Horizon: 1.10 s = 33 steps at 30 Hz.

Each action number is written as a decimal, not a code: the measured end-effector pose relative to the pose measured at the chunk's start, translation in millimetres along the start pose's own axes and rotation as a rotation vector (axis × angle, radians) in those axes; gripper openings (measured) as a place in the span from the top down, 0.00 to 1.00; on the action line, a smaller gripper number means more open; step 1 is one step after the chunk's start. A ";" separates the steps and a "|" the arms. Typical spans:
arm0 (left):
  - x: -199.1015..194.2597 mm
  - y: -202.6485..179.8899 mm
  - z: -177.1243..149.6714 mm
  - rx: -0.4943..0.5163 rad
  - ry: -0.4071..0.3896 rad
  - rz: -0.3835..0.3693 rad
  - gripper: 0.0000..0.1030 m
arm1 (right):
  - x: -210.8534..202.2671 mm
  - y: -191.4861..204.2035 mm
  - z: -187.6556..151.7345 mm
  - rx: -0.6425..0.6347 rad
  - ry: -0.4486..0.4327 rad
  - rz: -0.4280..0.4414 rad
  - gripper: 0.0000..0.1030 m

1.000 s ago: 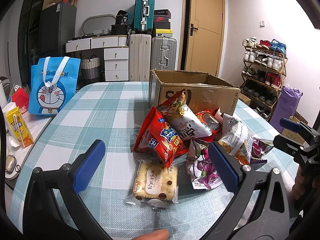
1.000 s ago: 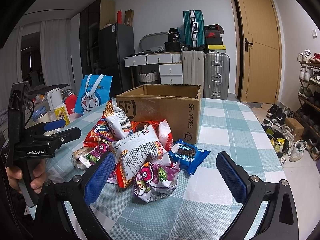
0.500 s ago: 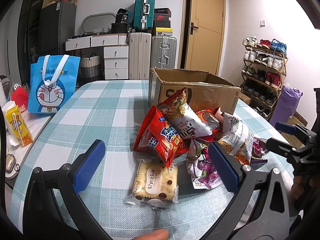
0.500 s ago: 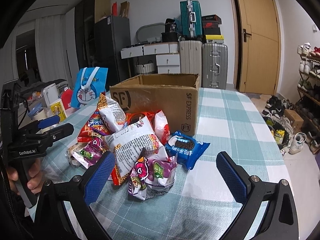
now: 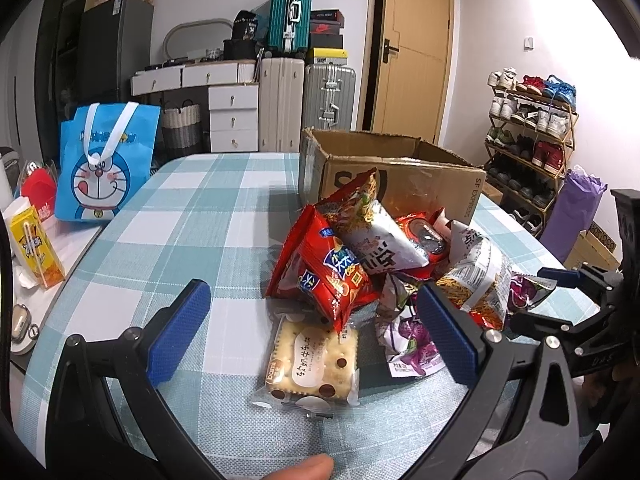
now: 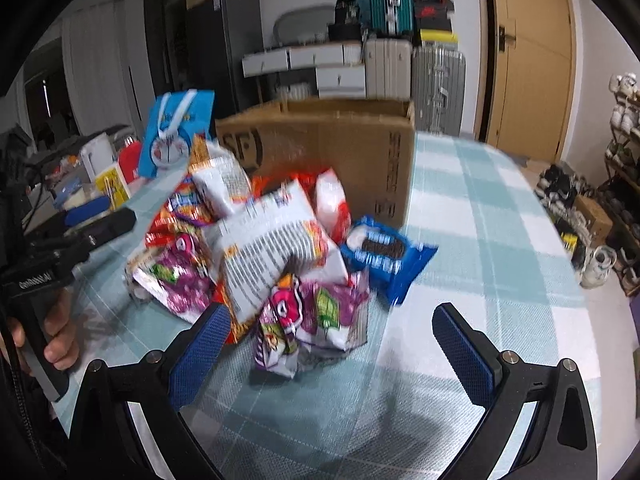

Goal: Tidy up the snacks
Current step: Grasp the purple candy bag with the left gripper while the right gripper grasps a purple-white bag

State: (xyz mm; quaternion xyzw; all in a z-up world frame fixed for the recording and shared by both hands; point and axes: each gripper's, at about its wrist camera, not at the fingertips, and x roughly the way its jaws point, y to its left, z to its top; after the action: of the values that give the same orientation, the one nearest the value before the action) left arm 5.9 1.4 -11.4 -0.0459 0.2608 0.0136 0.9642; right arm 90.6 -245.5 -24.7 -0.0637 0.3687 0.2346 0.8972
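Two handheld black grippers with blue finger pads

The left gripper is showing a black frame with curved arms, textured blue pads on its fingertips and silver screw heads at the joints; in the right wrist view white lettering is running along its side above a grey handle. The right gripper is showing the same black frame, blue dimpled pads and silver screws.

Teal-and-white checked tablecloth, red snack bag, blue cookie pack.
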 end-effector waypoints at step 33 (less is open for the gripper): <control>38.9 -48.9 1.2 0.091 0.198 -0.255 0.45 | 2.8 -34.9 -10.5 0.164 0.052 0.134 0.43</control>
State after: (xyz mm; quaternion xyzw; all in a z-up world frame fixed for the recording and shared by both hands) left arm 42.5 -47.1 -26.0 -0.0358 0.3470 -0.1252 0.9288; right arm 102.0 -278.2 -36.2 0.0285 0.4132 0.2613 0.8719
